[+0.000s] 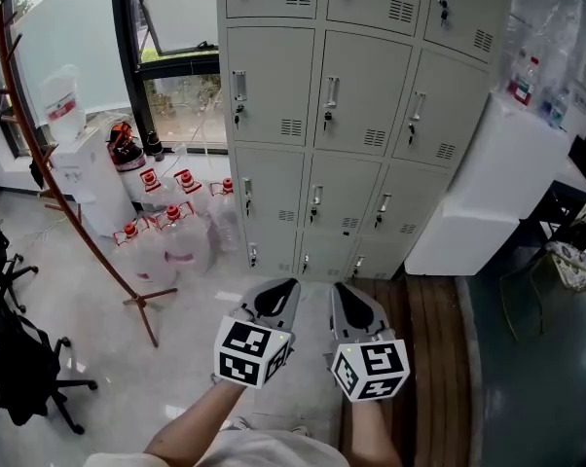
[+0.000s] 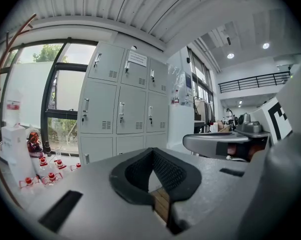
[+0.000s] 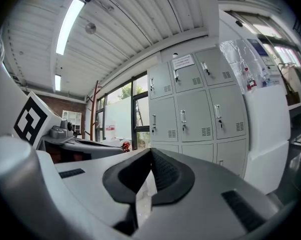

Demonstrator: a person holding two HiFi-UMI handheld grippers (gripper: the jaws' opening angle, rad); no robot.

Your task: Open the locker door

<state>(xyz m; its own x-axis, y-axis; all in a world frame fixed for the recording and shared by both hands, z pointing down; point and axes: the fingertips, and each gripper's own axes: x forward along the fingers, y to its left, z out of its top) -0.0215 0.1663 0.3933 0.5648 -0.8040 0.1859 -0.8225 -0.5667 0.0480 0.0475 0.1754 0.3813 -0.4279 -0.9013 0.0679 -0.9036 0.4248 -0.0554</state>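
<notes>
Left hand-held gripper: clenched, its two grey jaws meeting at the tips with nothing between them; it tilts a little downward toward the lockers.
Right hand-held gripper: also clenched and empty, jaws tip to tip; it is held about level, just beside the left one.
Task's thing: the pale grey metal locker bank stands ahead of both hand-held grippers and well apart from them, with bare floor between.
Locker doors: every door in view sits flush and closed; each has a small upright metal handle with a dark lock or key just below it.
Which door: the task names none, and neither hand-held gripper is lined up with one, so I cannot tell.
To the left: clear plastic water jugs with red caps on the floor, and a slanting reddish-brown wooden coat stand.
To the right: a tall white cabinet beside the locker bank.
Done so far: nothing that shows; no handle is touched and no door is ajar.
Left to do: in my judgement, all of it. That means closing the gap to the lockers, releasing one pair of jaws, grasping a handle and swinging the door out.
Watch for: the handles look slim, so the grip probably needs to land on the handle and not on the key.
</notes>
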